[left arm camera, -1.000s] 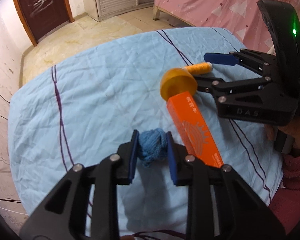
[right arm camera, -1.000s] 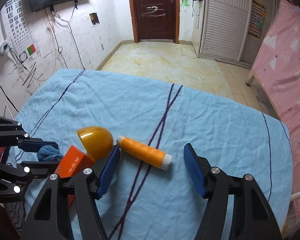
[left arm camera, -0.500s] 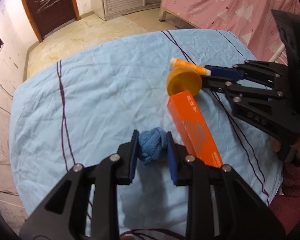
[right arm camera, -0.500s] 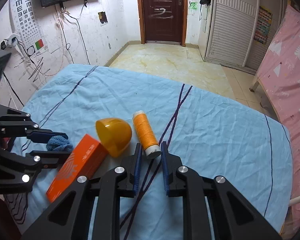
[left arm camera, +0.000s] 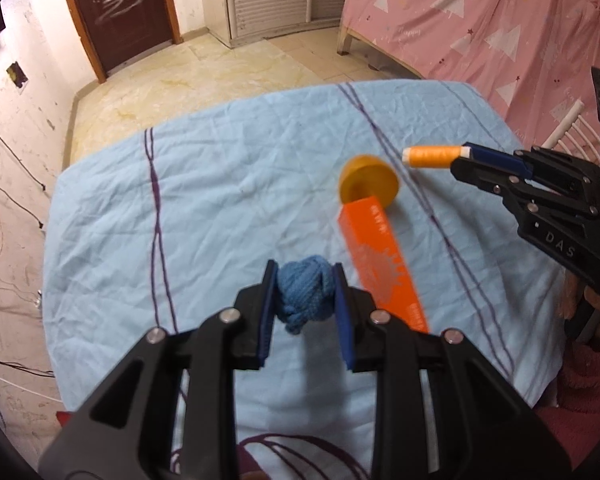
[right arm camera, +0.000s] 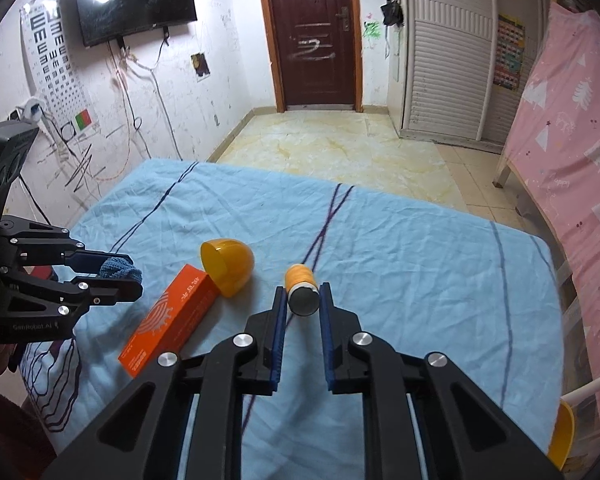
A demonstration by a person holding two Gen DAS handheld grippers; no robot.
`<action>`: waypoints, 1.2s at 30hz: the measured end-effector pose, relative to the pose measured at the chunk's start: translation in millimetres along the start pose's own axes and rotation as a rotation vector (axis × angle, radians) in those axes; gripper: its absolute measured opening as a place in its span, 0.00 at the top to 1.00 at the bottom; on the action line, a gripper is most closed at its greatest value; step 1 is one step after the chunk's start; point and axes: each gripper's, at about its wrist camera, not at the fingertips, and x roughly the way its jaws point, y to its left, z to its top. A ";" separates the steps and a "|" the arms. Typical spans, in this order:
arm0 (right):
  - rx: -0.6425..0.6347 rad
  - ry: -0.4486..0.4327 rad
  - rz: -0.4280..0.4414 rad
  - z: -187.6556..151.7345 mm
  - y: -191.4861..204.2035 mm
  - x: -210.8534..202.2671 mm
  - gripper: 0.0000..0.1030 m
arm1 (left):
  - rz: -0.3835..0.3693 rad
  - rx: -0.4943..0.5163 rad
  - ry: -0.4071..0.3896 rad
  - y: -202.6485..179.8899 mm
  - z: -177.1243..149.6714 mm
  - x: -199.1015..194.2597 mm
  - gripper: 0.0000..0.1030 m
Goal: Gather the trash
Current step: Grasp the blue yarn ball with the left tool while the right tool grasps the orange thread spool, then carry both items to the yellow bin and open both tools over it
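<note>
Blue sheet (right arm camera: 420,248): 1 orange box (right arm camera: 172,316), 1 yellow half-shell (right arm camera: 230,266); left claw (left arm camera: 305,292) grasping 1 blue yarn ball (left arm camera: 306,290), right claw (right arm camera: 302,300) grasping 1 orange spool (right arm camera: 300,290).

Your left wrist camera looks steeply down along its fingers, close over the pale blue striped bedsheet (left arm camera: 228,184), facing the brown wooden door (left arm camera: 116,8). Your right wrist camera tilts less, seeing more room. Both share the flat orange cardboard box (left arm camera: 380,264) (right arm camera: 172,320) and amber plastic half-shell (left arm camera: 368,184) (right arm camera: 228,264).

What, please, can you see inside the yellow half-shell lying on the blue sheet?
The yellow half-shell lies on its side beside the orange box. The visible part of its hollow looks empty; the deeper part is hidden by its own wall.
</note>
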 end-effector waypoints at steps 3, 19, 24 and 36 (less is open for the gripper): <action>0.027 -0.028 -0.014 -2.8 -12.8 -15.1 0.91 | 0.004 0.004 -0.020 -9.0 4.3 -7.2 0.76; 0.251 -0.187 -0.171 -54.9 -123.1 -117.6 0.91 | -0.087 0.122 -0.140 -105.2 45.6 -43.3 0.76; 0.320 -0.203 -0.216 -81.8 -154.6 -137.0 0.91 | -0.129 0.179 -0.140 -147.0 50.9 -41.8 0.76; 0.473 -0.189 -0.298 -150.5 -220.5 -155.4 0.91 | -0.212 0.339 -0.140 -265.4 68.0 -32.9 0.76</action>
